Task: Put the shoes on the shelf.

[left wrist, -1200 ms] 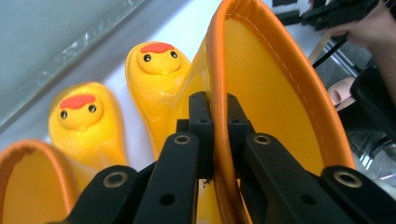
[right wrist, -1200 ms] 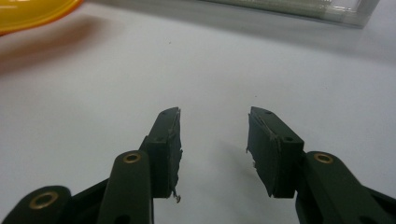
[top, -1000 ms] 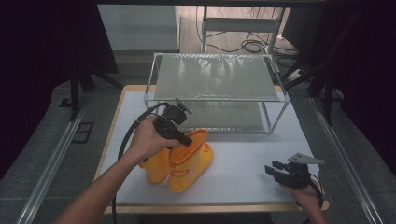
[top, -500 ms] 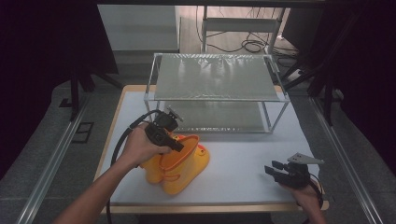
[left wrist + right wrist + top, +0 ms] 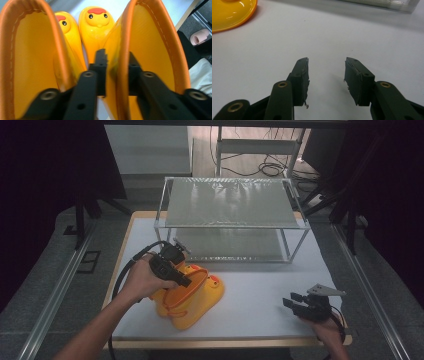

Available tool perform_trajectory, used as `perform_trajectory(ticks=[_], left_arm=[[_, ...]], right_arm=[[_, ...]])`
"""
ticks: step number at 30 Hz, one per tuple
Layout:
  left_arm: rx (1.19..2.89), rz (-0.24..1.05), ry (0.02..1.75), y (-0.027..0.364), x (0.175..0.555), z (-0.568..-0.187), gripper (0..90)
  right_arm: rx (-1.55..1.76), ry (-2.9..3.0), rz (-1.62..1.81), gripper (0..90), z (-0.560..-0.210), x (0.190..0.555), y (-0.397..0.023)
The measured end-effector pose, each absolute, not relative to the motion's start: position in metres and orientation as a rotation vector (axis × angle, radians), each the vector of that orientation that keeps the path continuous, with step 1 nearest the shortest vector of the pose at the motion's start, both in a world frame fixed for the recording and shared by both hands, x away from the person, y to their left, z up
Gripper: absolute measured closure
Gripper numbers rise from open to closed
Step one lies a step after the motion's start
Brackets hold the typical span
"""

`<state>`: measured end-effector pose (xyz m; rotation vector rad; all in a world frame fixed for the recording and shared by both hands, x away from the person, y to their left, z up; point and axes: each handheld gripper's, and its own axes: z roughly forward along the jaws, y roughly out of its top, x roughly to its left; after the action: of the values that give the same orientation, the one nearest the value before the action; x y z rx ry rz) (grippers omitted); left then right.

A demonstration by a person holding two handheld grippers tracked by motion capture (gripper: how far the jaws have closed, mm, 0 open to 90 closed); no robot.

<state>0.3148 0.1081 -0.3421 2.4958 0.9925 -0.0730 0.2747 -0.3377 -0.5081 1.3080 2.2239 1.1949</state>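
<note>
our left gripper [image 5: 113, 65] straddles the orange rim of one yellow chick rain boot [image 5: 150, 50], jaws just loosening; our right gripper [image 5: 325, 80] rests unclenched.

Left claw [image 5: 186, 281] tips hidden behind hand and boot rim; whether pads press boot wall unclear. Yellow boots [image 5: 97, 30] cropped by left gripper view edges. Pale thing [image 5: 199, 37] beyond table [image 5: 260, 290] blurred, unidentifiable.

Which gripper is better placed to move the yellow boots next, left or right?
Left. The left gripper has just been opening, its jaws astride one boot's rim. The right gripper sits open over bare table, apart from the boots.
</note>
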Motion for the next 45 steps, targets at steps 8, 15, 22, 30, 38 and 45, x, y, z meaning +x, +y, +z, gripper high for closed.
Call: perform_trajectory(ticks=[8,15,22,30,38,45], left_arm=[[2.404,-0.101,0.963,0.114,0.314,-0.319,57.2],[2.347,-0.109,0.976,0.125,0.313,-0.306,51.9],[2.312,-0.124,0.980,0.137,0.310,-0.303,49.7],[2.269,-0.119,1.001,0.152,0.307,-0.297,44.0],[2.298,-0.140,1.022,0.156,0.307,-0.306,40.2],[2.338,-0.180,1.020,0.153,0.310,-0.316,37.2]], right_arm=[[1.307,2.220,1.194,53.8,-0.507,0.275,-0.340],[1.316,2.217,1.194,53.7,-0.507,0.275,-0.340],[1.311,2.219,1.191,53.6,-0.508,0.275,-0.339],[1.313,2.220,1.190,53.6,-0.508,0.275,-0.339],[1.316,2.222,1.188,53.6,-0.509,0.275,-0.338],[1.319,2.222,1.185,53.6,-0.509,0.275,-0.339]])
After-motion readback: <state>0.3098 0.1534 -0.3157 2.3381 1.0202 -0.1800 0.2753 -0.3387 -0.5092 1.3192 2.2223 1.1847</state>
